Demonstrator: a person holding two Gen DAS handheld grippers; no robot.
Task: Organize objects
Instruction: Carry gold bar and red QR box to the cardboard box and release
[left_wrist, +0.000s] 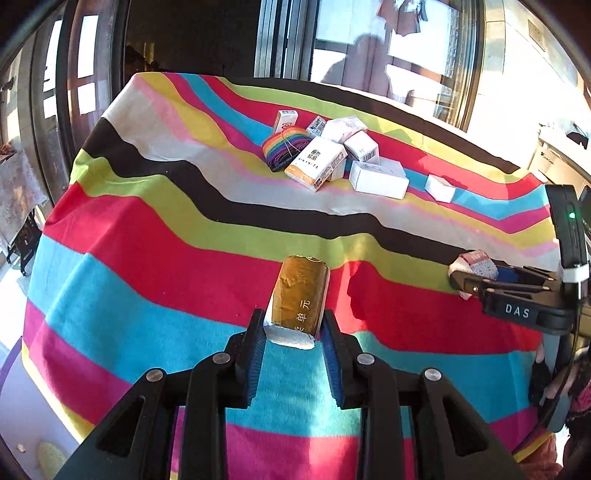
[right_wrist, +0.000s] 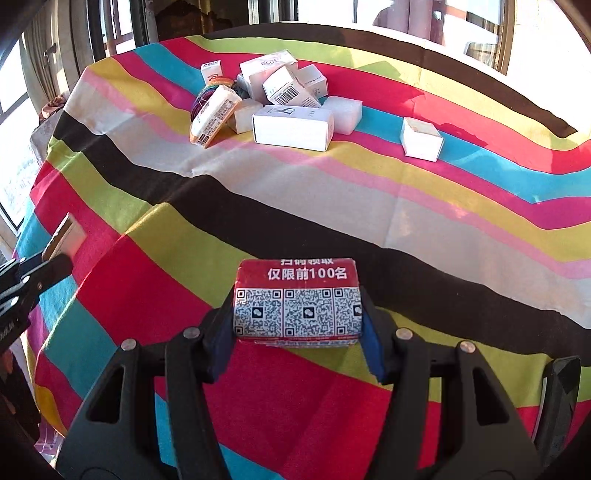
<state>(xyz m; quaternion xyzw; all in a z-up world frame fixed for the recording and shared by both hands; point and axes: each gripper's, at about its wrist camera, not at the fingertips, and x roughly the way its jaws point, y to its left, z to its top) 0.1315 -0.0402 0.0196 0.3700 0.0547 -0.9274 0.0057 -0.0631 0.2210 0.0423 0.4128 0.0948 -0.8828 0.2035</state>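
Note:
My left gripper is shut on a gold-brown packet with white characters, held above the striped cloth; it also shows at the left edge of the right wrist view. My right gripper is shut on a red tissue packet printed with QR codes; the packet also shows in the left wrist view, at the right, in the other gripper. A pile of white boxes and a rainbow-coloured roll lie at the far side of the table.
The table is covered by a bright striped cloth. A single small white box lies apart, right of the pile. An orange-and-white tissue pack leans at the pile's left. Windows stand behind the table.

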